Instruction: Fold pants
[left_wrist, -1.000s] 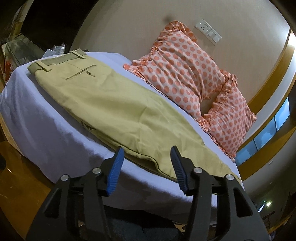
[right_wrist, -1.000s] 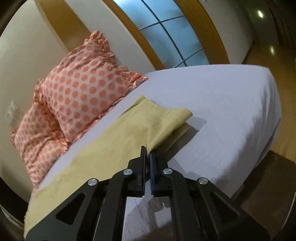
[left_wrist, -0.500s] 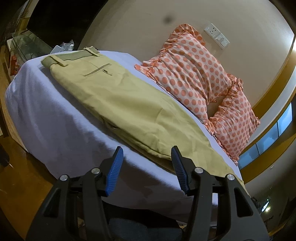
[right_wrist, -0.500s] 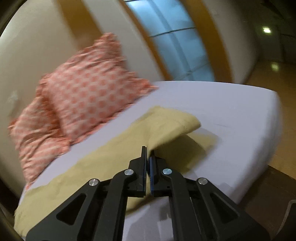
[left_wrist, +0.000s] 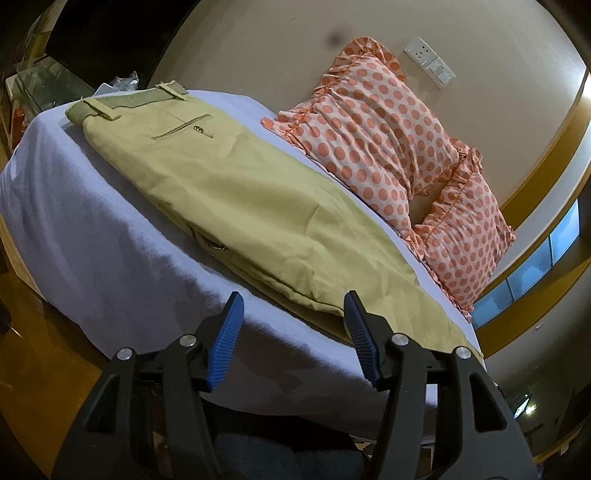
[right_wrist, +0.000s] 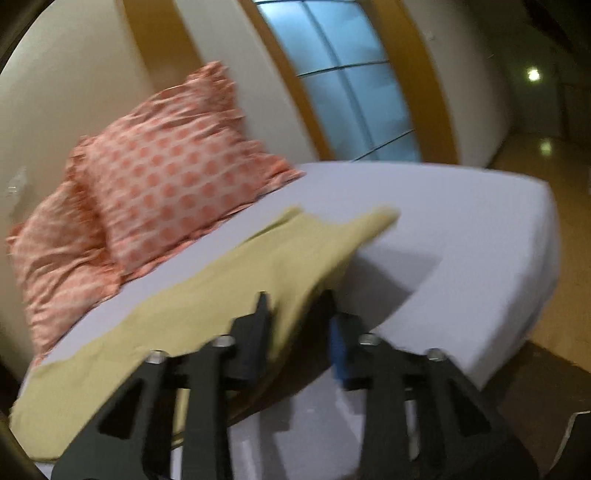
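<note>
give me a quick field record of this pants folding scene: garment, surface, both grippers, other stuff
garment: khaki pants, lying lengthwise, waistband at the far end in the left wrist view
surface: bed with white sheet
left gripper: open, empty, at the near edge of the pants
right gripper: open, pant leg fabric between its fingers; image blurred
pillows: two orange polka-dot pillows against the wall
wall: socket plate above the pillows

Both claws parted, gripping nothing.

The black left claw with ribbed blue pads (left_wrist: 291, 339) holds its jaws spread wide and level. The black right claw with blue pads (right_wrist: 297, 325), motion-blurred, has its jaws apart too.
</note>
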